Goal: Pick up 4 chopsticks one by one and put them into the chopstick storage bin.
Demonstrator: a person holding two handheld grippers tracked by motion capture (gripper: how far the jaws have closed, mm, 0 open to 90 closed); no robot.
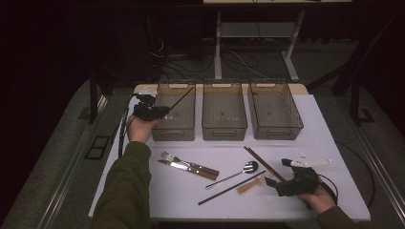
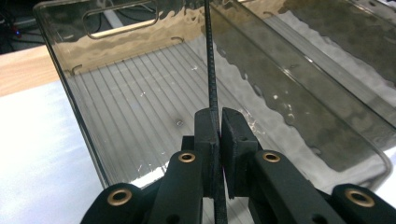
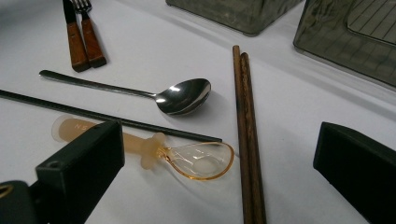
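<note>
High view: left gripper (image 1: pixel 160 112) sits at the near left corner of the leftmost of three smoky translucent plastic bins (image 1: pixel 175 110), clenched on a thin black chopstick (image 1: pixel 183 98). The stick runs up and to the right from the jaws, slanting over that bin's interior. Middle bin (image 1: pixel 224 110) and right bin (image 1: pixel 273 109) stand in a row just beside it on the white table top (image 1: pixel 315 129).

Left gripper view: the black chopstick (image 2: pixel 211 65) is pinched between the two black pads, passing straight up from them above the ribbed floor of the bin (image 2: pixel 140 93).

Right gripper (image 1: pixel 282 175) rests near the table's front right, jaws spread wide with nothing between them. In the right gripper view a clear amber plastic spoon with a pale handle (image 3: pixel 196 160) lies just ahead of the jaws. A second black chopstick (image 3: pixel 107 115) crosses just behind it. A polished steel spoon (image 3: pixel 182 95) lies beyond that, and a pair of dark brown wooden chopsticks (image 3: pixel 246 130) lies side by side to the right.

A fork and a knife with wooden handles (image 1: pixel 188 167) lie together at the table's middle front, well apart from both grippers.
</note>
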